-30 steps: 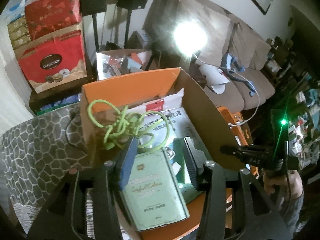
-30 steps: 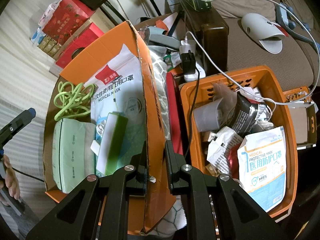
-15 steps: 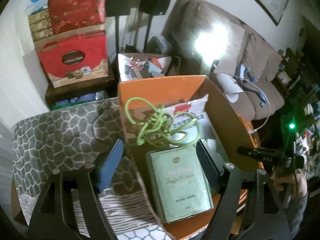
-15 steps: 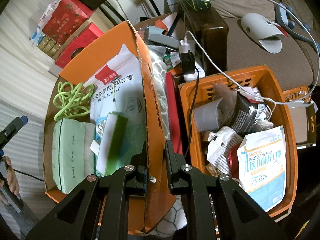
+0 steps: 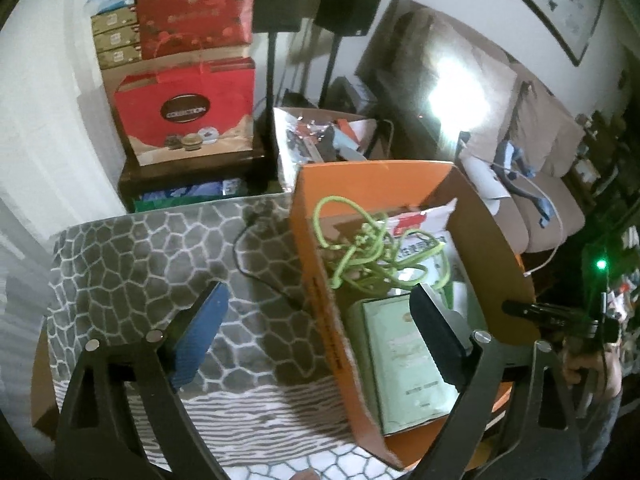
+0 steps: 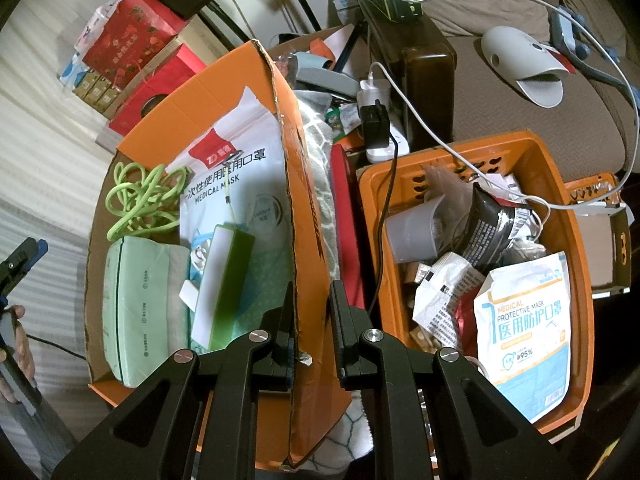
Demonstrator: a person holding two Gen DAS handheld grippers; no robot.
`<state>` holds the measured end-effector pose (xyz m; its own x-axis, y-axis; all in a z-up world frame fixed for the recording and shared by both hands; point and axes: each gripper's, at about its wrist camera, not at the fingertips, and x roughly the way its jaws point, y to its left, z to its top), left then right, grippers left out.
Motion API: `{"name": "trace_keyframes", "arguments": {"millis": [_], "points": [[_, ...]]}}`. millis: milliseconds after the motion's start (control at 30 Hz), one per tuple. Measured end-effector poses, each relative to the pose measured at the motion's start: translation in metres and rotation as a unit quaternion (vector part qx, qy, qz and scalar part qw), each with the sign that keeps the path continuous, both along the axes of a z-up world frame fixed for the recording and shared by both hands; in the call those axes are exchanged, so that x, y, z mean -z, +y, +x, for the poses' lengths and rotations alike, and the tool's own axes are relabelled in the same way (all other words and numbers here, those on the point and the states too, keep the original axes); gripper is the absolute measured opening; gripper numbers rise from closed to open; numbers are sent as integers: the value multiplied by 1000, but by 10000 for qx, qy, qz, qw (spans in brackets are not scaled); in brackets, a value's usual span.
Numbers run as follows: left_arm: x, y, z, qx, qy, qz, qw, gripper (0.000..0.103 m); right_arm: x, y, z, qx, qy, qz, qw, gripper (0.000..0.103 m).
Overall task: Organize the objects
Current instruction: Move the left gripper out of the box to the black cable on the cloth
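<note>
The orange cardboard box (image 6: 224,92) holds a green pack (image 6: 136,308), a green cord (image 6: 140,200) at 11 o'clock and a mask bag (image 6: 236,172). The right gripper (image 6: 310,320) clamps the box's right wall. The left gripper (image 5: 316,332), jaws opening wide and empty, straddles the left wall. An orange basket (image 6: 576,280) sits at 3 o'clock.

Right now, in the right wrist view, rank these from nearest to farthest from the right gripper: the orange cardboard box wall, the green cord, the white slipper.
1. Orange cardboard box wall, between the right gripper jaws.
2. Green cord, box's far-left corner.
3. White slipper, upper right on the sofa.
</note>
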<state>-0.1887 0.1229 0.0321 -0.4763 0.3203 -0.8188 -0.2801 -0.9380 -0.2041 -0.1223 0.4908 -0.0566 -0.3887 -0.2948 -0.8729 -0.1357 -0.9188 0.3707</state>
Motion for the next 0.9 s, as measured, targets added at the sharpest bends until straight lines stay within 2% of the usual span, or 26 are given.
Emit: {"name": "trace_keyframes", "arguments": {"millis": [367,533,900], "points": [[24,-49,-15,-329,-97,-232,9991,93,1,0,0,60,-11,22,10000,13],[45,-67,-29,-524,-339,-219,9978,93,2,1,2,58,-35,96,9999,13],[84,-69,-60,-718,-661,-312,9947,91,5,-3,2,6,-105,281,9995,13]]}}
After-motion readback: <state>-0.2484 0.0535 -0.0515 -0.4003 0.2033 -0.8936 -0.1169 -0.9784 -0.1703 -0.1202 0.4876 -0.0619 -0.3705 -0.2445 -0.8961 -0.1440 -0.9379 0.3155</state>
